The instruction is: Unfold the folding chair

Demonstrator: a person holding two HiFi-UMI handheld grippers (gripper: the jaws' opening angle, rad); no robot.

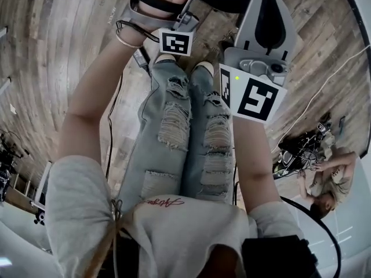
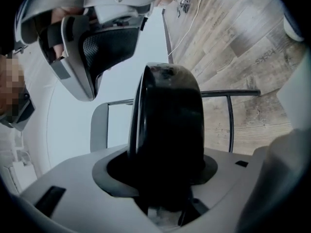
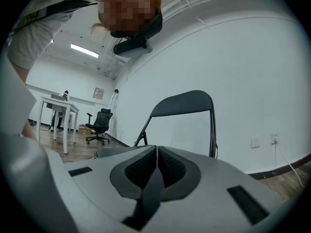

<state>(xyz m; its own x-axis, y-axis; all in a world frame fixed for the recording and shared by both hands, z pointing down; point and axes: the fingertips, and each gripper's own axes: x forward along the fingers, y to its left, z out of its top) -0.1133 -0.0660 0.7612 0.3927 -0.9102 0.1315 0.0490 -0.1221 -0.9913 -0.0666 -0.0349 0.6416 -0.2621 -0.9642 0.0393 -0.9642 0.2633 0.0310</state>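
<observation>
Fingers (image 2: 103, 172) of the left gripper (image 1: 184, 13) stand wide around a black rounded part (image 2: 167, 125), seemingly of the folding chair (image 3: 182, 103), with a gap on one side. Thin frame tubing (image 2: 230, 123) shows behind it over the wood floor (image 2: 252, 38). The right gripper (image 3: 156, 168) has its fingers pressed together on nothing and faces the chair, which stands before the white wall (image 3: 243, 57).
</observation>
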